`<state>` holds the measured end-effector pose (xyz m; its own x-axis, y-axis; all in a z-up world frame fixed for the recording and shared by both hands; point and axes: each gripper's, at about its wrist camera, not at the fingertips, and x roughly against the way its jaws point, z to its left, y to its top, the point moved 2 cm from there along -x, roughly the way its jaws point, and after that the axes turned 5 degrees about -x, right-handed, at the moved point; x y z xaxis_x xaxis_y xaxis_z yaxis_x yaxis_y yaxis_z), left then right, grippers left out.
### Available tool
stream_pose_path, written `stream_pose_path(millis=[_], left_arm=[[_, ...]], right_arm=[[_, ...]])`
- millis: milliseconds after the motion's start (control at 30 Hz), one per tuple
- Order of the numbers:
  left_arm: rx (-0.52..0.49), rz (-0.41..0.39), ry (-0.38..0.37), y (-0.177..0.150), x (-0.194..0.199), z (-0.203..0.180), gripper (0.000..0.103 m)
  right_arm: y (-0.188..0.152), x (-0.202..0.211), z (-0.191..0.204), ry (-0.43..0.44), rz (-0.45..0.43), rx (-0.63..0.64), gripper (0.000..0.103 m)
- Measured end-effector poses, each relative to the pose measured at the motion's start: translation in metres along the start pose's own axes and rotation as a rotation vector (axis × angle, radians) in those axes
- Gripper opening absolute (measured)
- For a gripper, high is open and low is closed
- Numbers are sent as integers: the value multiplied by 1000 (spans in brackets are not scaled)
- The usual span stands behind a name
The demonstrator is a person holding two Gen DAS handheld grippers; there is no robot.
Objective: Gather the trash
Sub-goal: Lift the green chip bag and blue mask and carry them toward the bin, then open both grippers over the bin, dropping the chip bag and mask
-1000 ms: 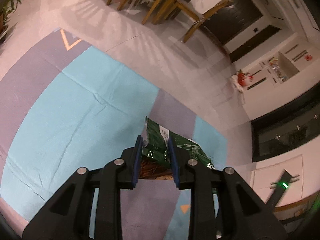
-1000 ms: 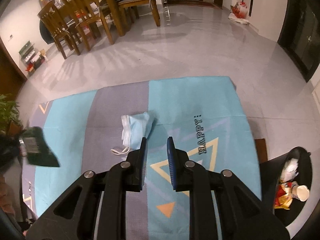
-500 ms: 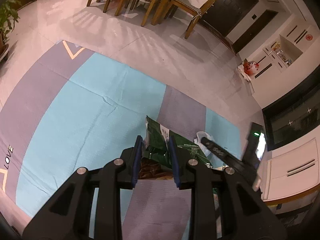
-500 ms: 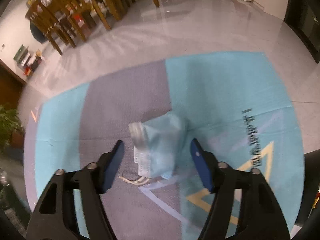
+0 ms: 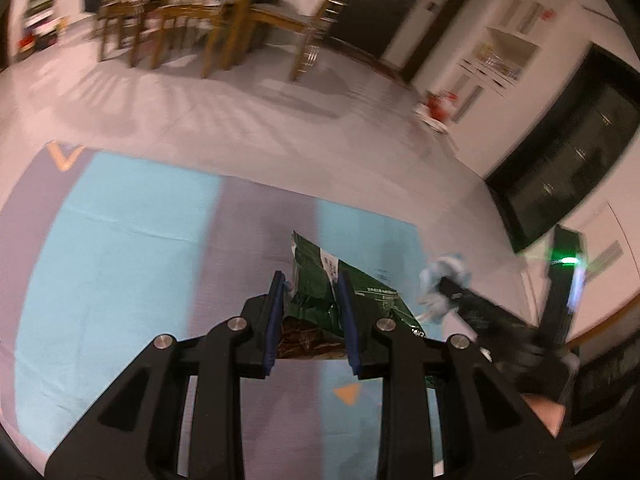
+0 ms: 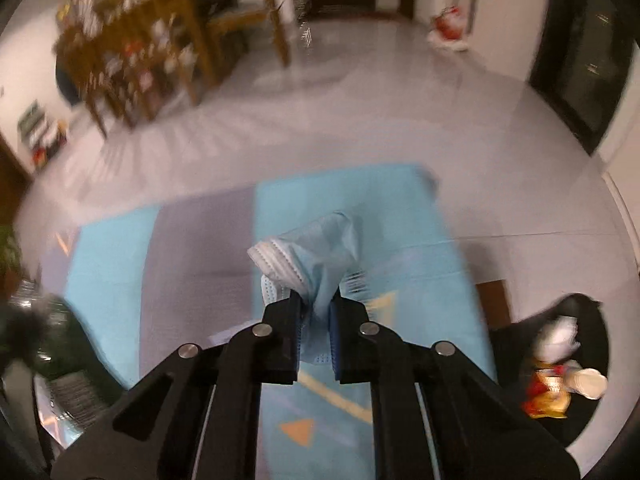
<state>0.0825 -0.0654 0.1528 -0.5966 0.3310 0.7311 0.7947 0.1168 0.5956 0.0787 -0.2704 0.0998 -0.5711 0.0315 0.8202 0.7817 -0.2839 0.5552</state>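
My left gripper (image 5: 311, 280) is shut on a crumpled green snack bag (image 5: 320, 288), held above the blue and grey rug (image 5: 120, 280). My right gripper (image 6: 316, 304) is shut on a light blue face mask (image 6: 316, 248) that hangs lifted off the rug (image 6: 200, 260). The left wrist view also catches the right gripper (image 5: 436, 284) at the right with the mask (image 5: 444, 268) at its tip. The left gripper and its bag show as a dark blur at the left edge of the right wrist view. A black trash bin (image 6: 592, 408) at the lower right holds wrappers and a paper cup.
Wooden dining chairs and a table (image 5: 180, 20) stand on the pale tiled floor beyond the rug. A red and white bag (image 6: 448, 28) lies by the far wall. Dark glass cabinets (image 5: 560, 160) line the right side. A potted plant (image 6: 8, 248) sits at the left.
The right gripper opened around the mask on the rug, shut on it and lifted it. The left gripper, still holding the green bag, swung and rolled, bringing the right gripper into its view.
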Motion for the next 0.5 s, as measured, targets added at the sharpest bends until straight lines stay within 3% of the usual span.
stream_pose_path(millis=[100,300,500], left_arm=[[-73,12,-59,-1,-13,-55,27],[-196,42,-168,-19,-49,-162,27],[-337,99,-224,-56,-89,-255,27]], right_arm=[[-1,41,-55,-45,-72,-55,13],[-13,83,-161,-202,-115,-150,13],[-31,83,-249,-243,-31,-324,13]])
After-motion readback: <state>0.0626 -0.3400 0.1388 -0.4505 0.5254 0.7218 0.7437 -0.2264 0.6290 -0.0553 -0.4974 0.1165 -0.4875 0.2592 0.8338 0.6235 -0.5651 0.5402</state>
